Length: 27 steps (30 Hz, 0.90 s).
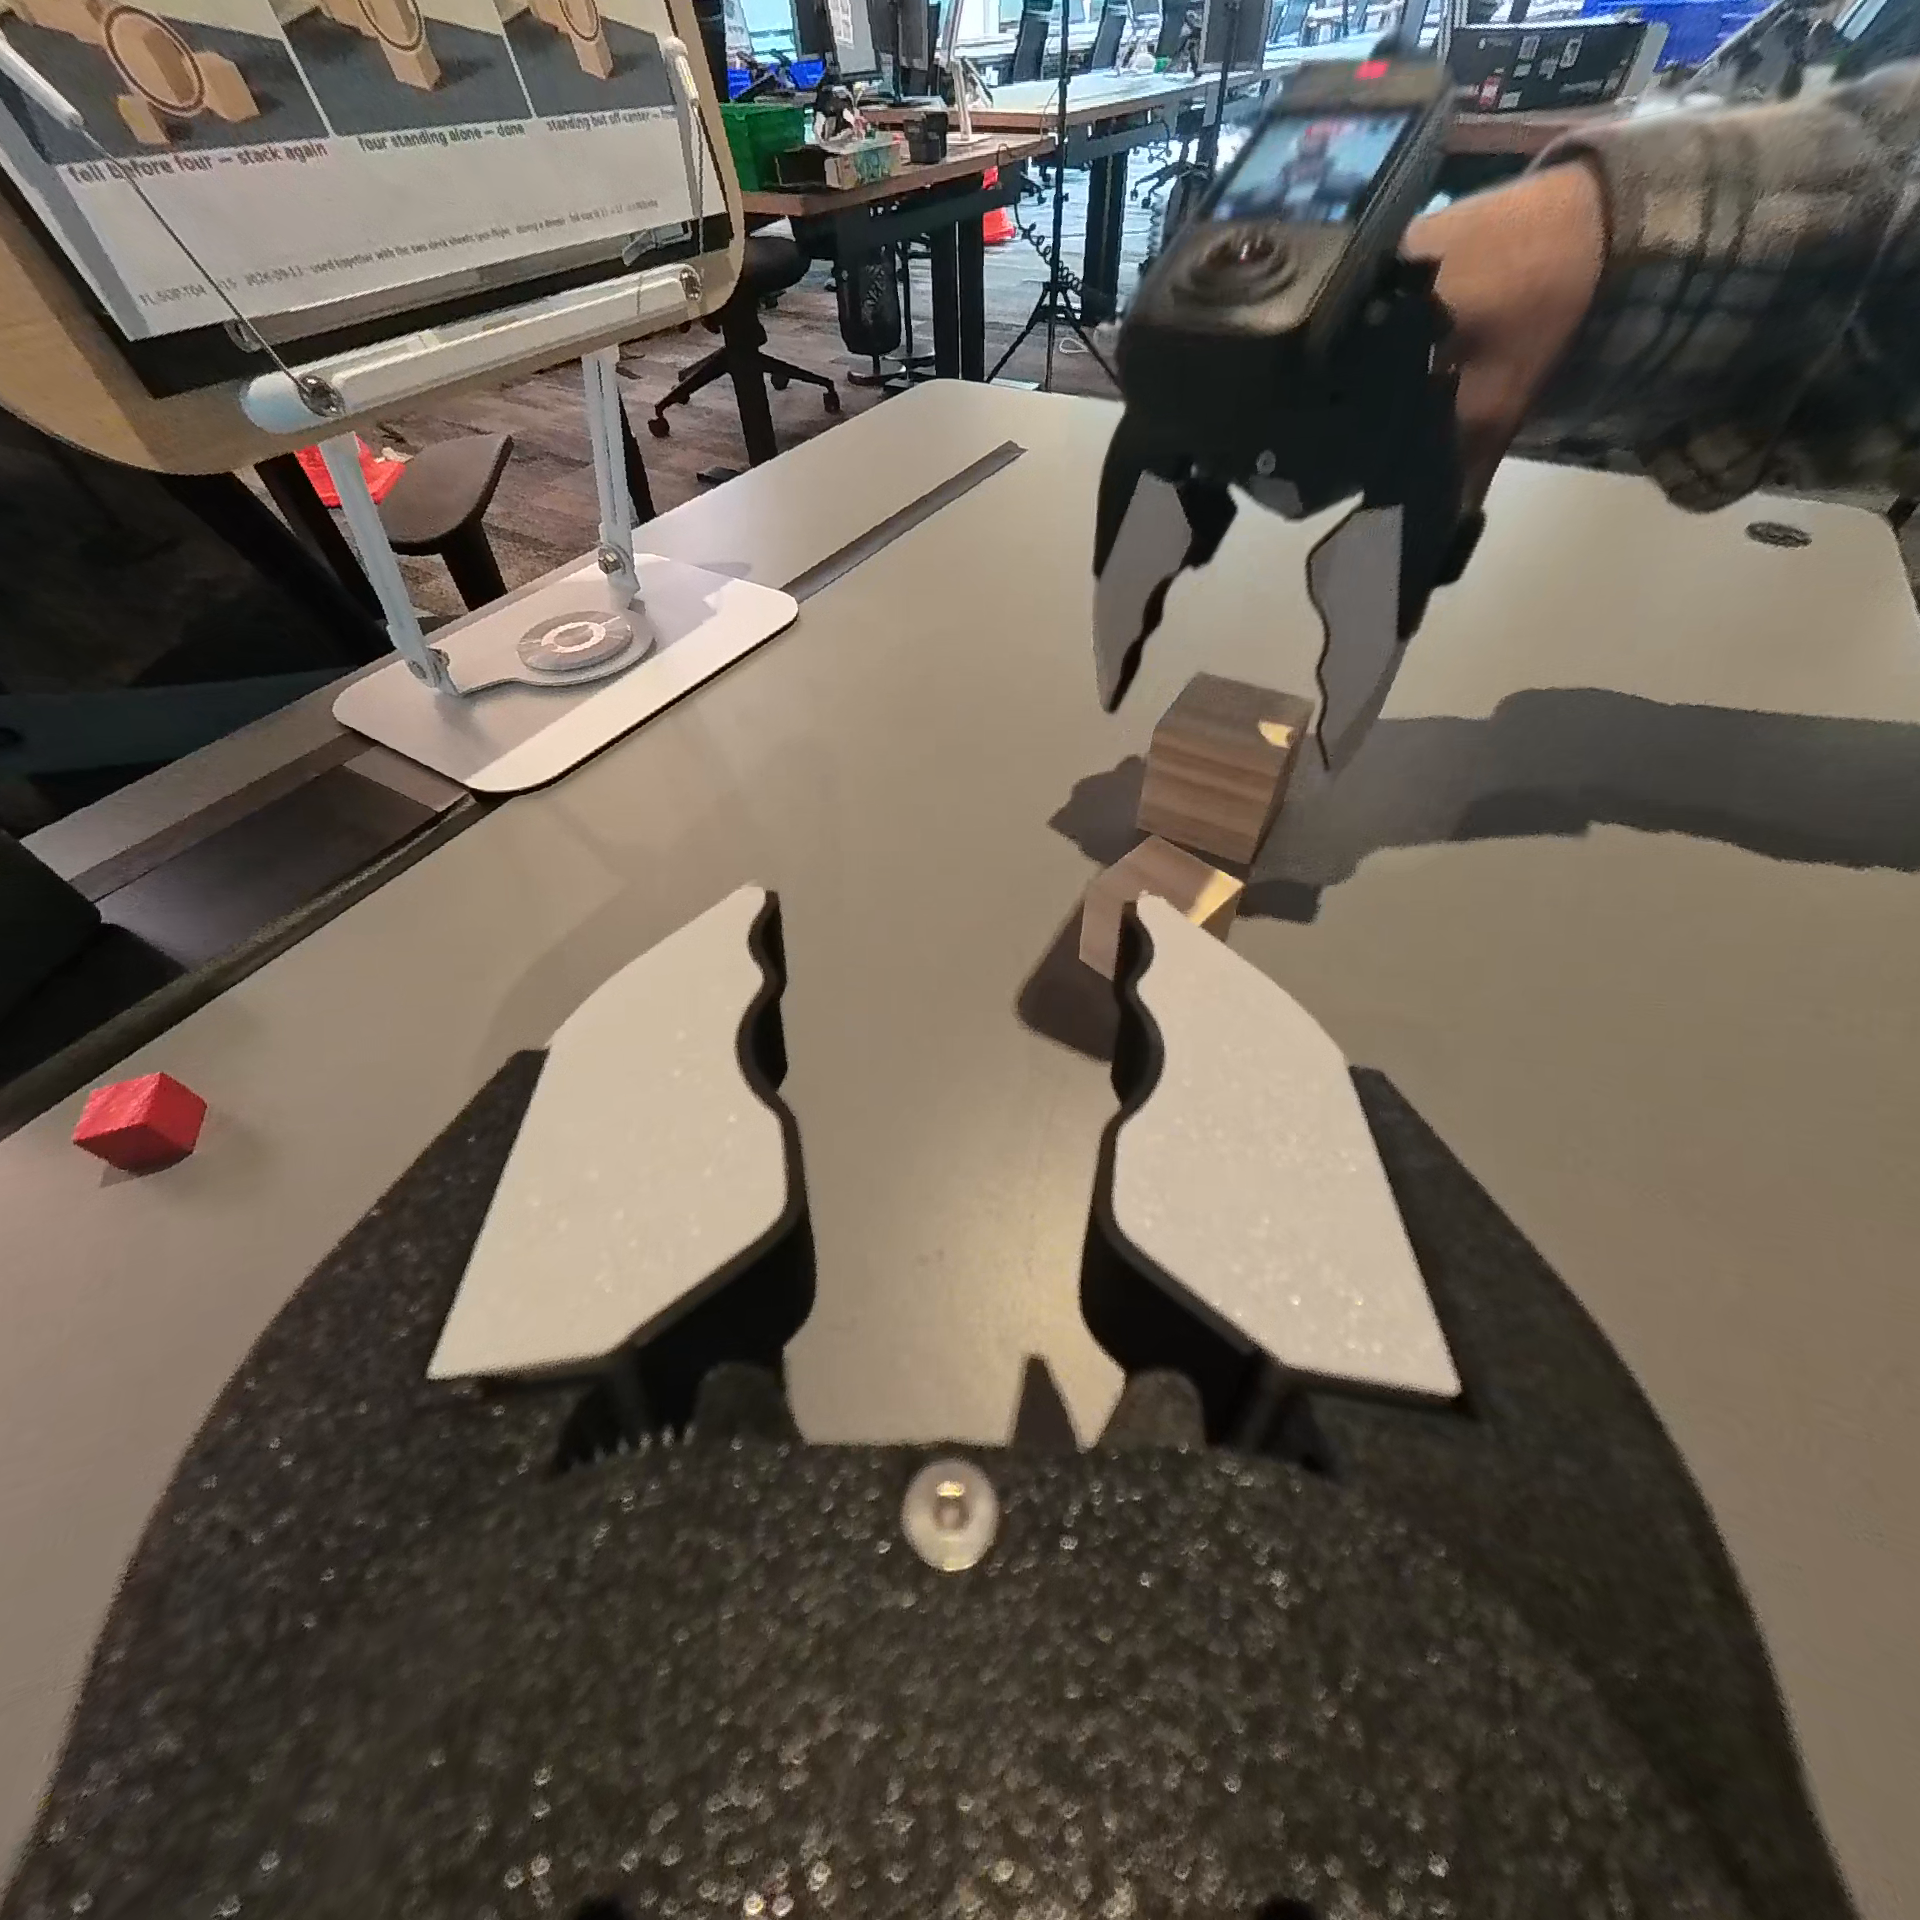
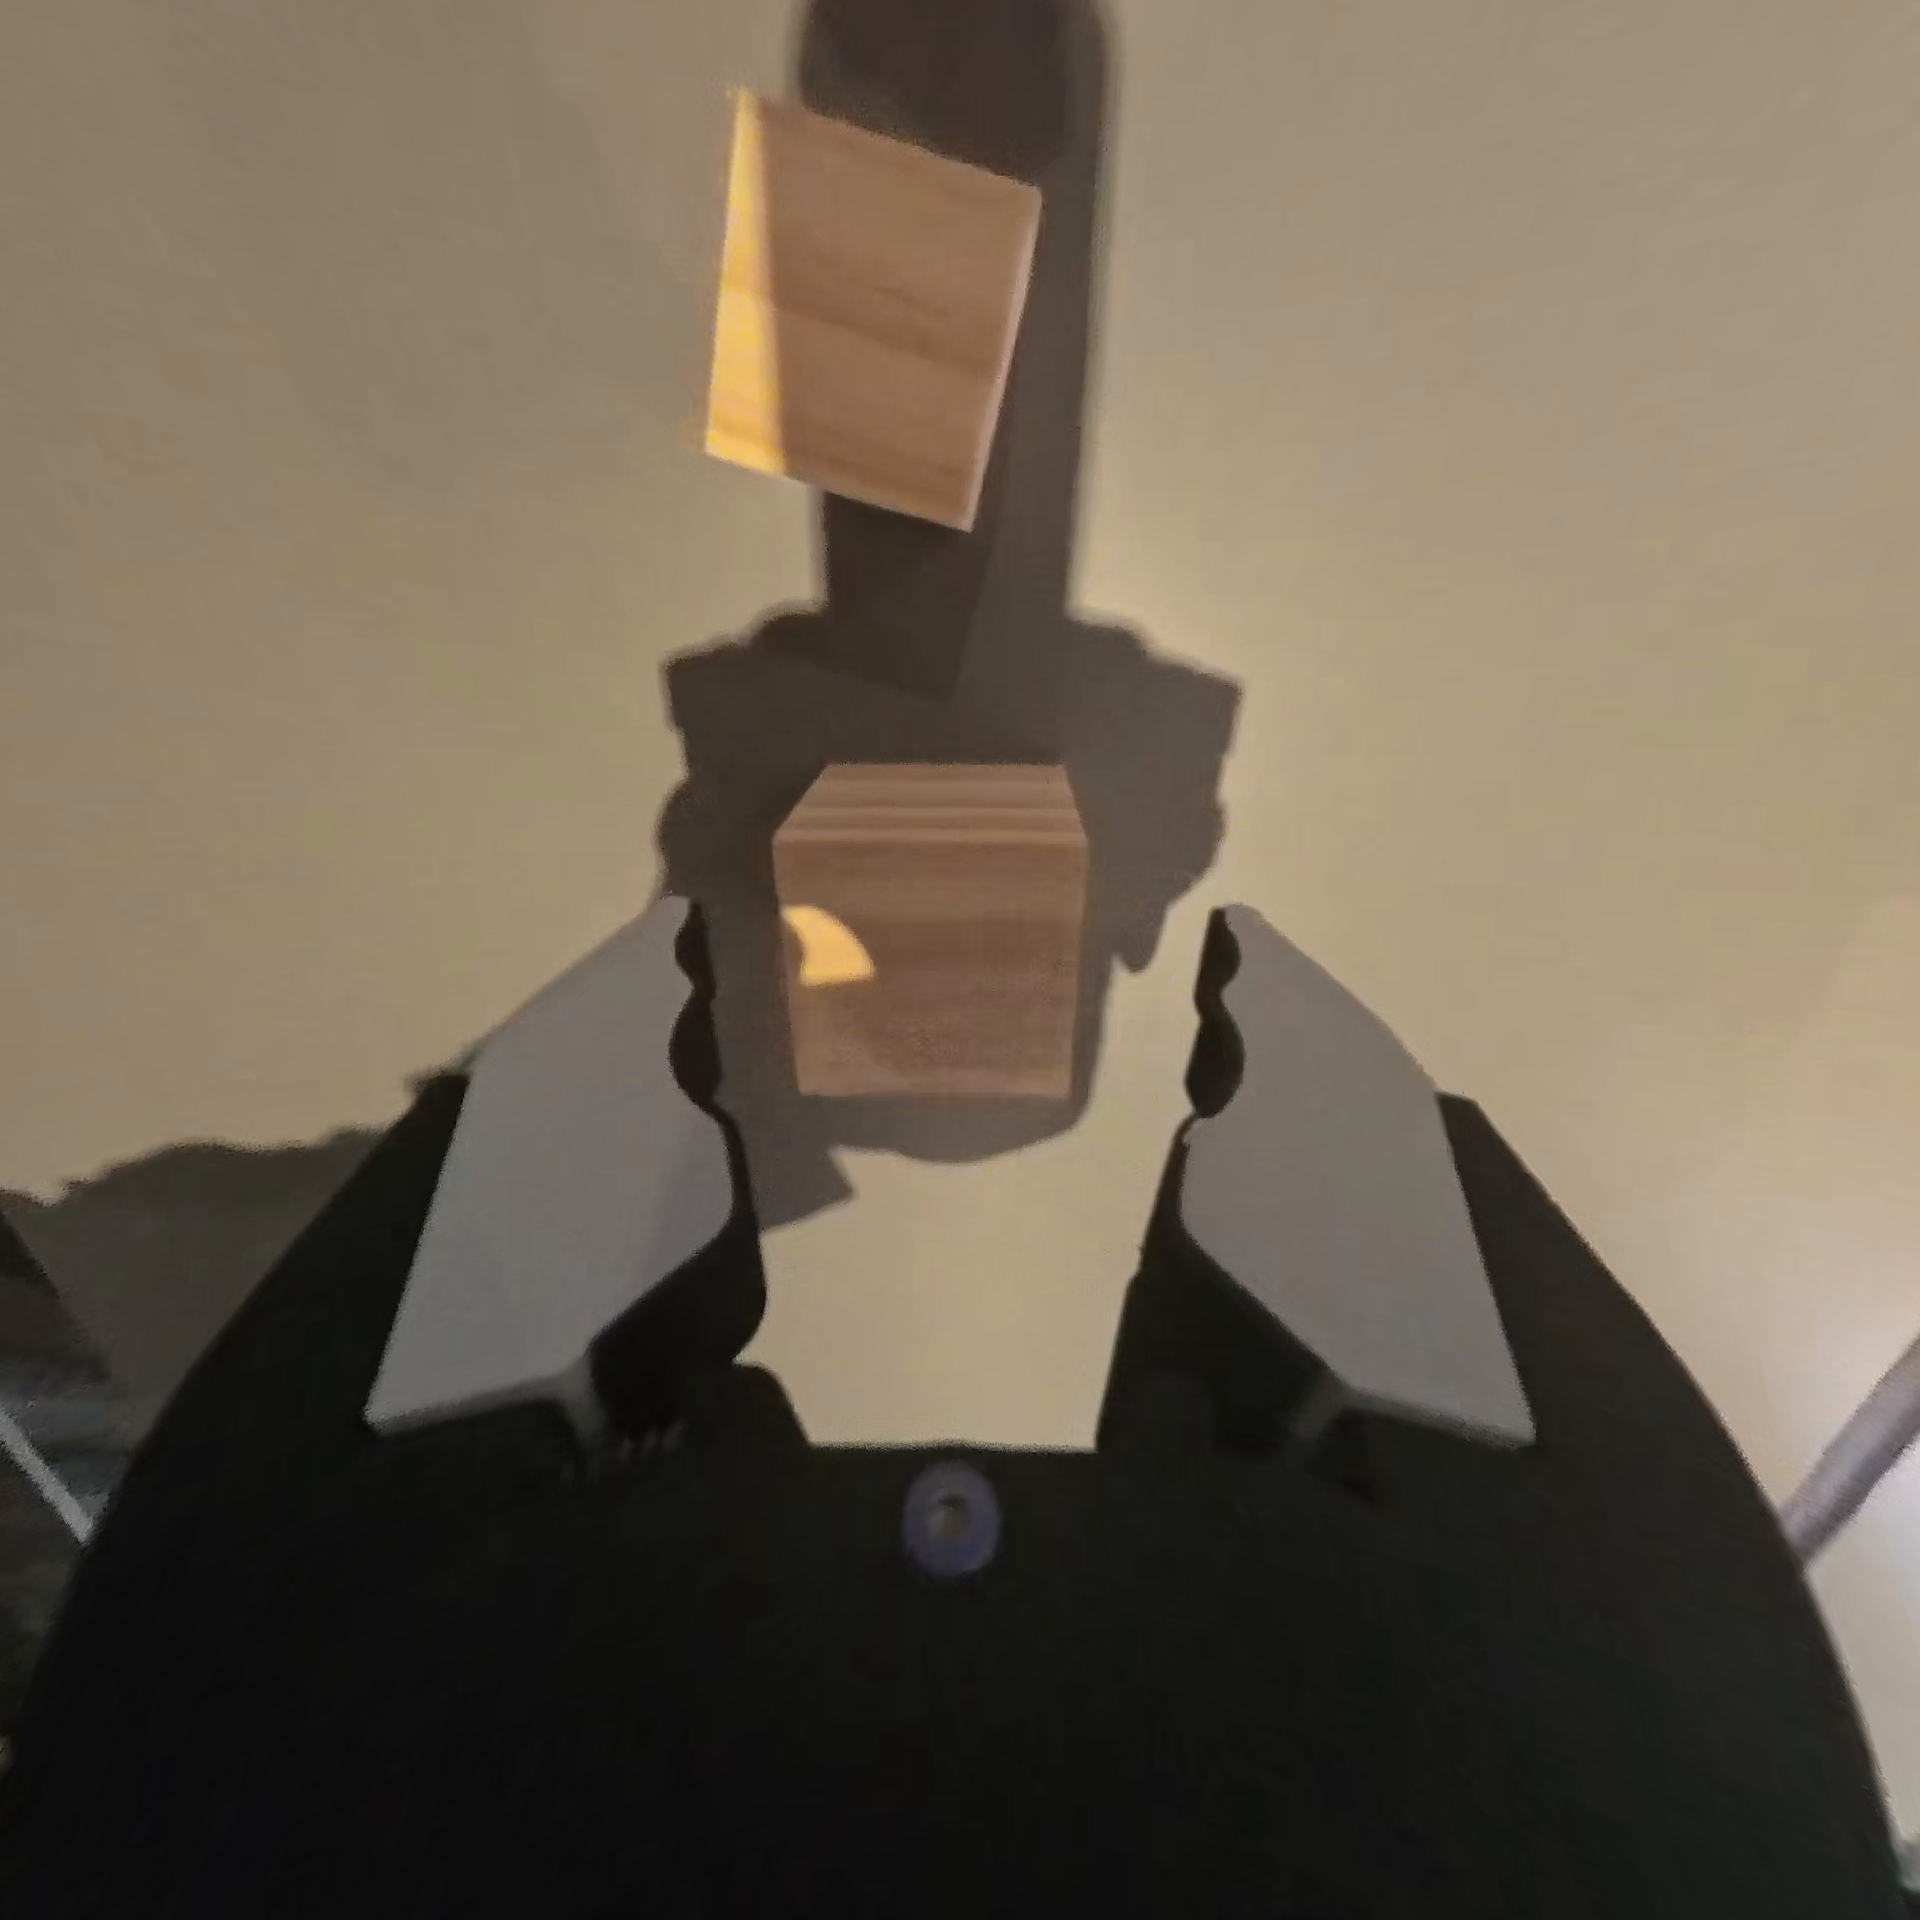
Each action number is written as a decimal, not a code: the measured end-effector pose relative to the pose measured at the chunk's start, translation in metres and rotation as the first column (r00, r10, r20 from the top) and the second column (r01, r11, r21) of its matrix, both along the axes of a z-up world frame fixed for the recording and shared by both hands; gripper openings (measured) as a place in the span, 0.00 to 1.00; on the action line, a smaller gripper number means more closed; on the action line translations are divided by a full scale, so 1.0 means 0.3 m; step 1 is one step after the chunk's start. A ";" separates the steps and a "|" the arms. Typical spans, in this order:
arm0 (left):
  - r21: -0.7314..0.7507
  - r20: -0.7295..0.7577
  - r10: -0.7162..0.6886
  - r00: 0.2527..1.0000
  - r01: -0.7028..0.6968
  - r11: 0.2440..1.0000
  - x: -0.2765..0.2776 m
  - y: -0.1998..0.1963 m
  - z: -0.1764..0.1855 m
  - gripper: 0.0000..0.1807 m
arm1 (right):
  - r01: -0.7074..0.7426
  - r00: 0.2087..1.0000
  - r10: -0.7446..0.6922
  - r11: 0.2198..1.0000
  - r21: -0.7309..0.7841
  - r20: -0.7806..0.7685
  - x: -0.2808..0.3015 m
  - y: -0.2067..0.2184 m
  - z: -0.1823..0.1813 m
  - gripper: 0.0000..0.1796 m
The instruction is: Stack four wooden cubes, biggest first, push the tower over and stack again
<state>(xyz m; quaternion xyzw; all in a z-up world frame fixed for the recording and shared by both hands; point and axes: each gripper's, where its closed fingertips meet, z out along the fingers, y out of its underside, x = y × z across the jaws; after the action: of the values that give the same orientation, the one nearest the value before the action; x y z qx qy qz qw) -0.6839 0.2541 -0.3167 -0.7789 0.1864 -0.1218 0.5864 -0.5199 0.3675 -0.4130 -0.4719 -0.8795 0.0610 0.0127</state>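
Observation:
A wooden cube with a sunlit patch on its top stands on the grey table. My right gripper is open and hovers just over it, one fingertip on each side, not touching. In the right wrist view this cube sits between the open right gripper's tips. A second wooden cube lies close by, partly hidden behind my left finger; it also shows farther off in the right wrist view. My left gripper is open and empty, low over the table. No other wooden cubes show.
A small red cube lies near the table's left edge. A white stand holding an instruction sheet stands at the back left. A person's sleeved arm holds the right gripper. Office desks and chairs lie beyond. The left gripper's tips are roughly 20 cm from the right gripper's. The left tips stand about 25 cm off the small red cube.

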 end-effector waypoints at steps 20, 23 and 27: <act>-0.294 -0.178 -0.454 0.873 0.393 0.871 0.255 0.123 -0.199 0.43 | 0.159 0.441 -0.465 0.882 -0.443 -0.768 0.343 0.028 0.154 0.51; -0.325 -0.162 -0.480 0.862 0.412 0.851 0.273 0.140 -0.236 0.42 | 0.142 0.394 -0.471 0.880 -0.454 -0.789 0.353 0.033 0.139 0.51; -0.347 -0.160 -0.513 0.844 0.438 0.829 0.287 0.160 -0.270 0.41 | 0.126 0.372 -0.470 0.880 -0.458 -0.801 0.370 0.026 0.154 0.50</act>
<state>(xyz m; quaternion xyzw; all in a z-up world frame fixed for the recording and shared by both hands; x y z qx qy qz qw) -0.5977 0.3022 -0.3978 -0.7951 0.4264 -0.1937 0.3854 -0.4088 0.3752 -0.3668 -0.5142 -0.6114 0.4397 0.4104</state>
